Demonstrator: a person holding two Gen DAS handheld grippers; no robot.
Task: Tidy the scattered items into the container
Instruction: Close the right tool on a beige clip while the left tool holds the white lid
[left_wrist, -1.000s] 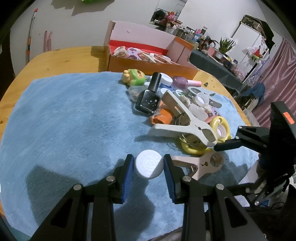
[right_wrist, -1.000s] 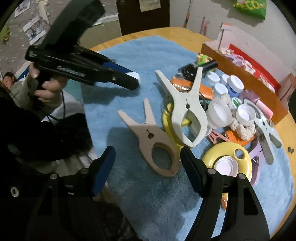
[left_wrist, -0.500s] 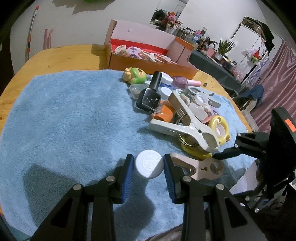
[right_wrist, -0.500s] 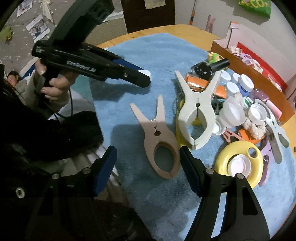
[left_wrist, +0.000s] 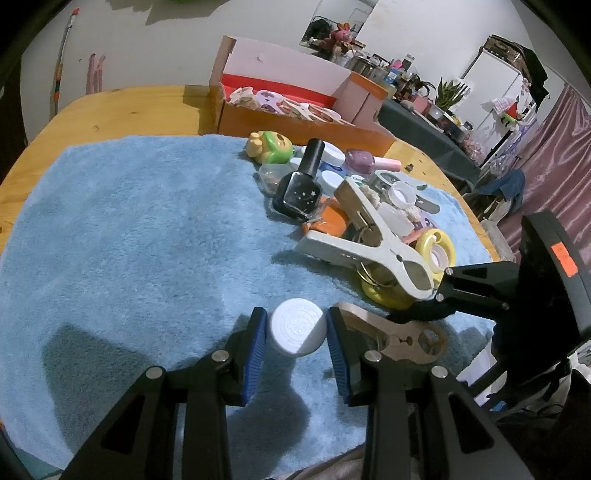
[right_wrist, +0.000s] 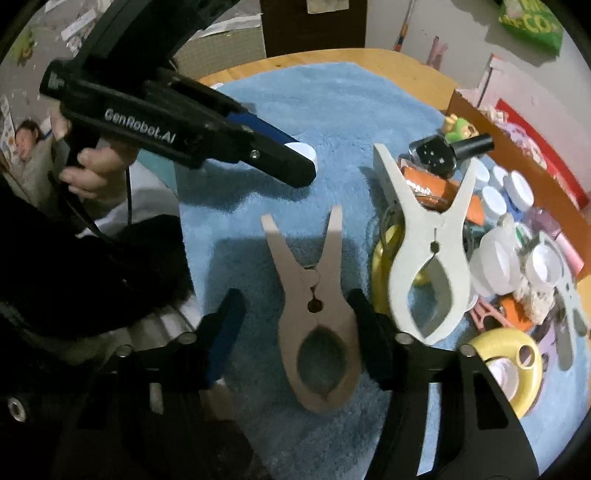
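Over blue towel (left_wrist: 140, 236), my left gripper (left_wrist: 297, 330) clamps the white cap (left_wrist: 298, 325) while my right gripper's (right_wrist: 295, 314) jaws are closing around the tan clip (right_wrist: 317, 325).

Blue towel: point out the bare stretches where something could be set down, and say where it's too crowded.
The blue towel lies bare across its whole left half in the left wrist view, from the wooden table edge to the black nail polish bottle. Crowded: the right side, where clips, caps and a yellow ring pile up below the cardboard box.

Left gripper (left_wrist: 297, 349) clamped shut (angled down); right gripper (right_wrist: 295, 334) closing.
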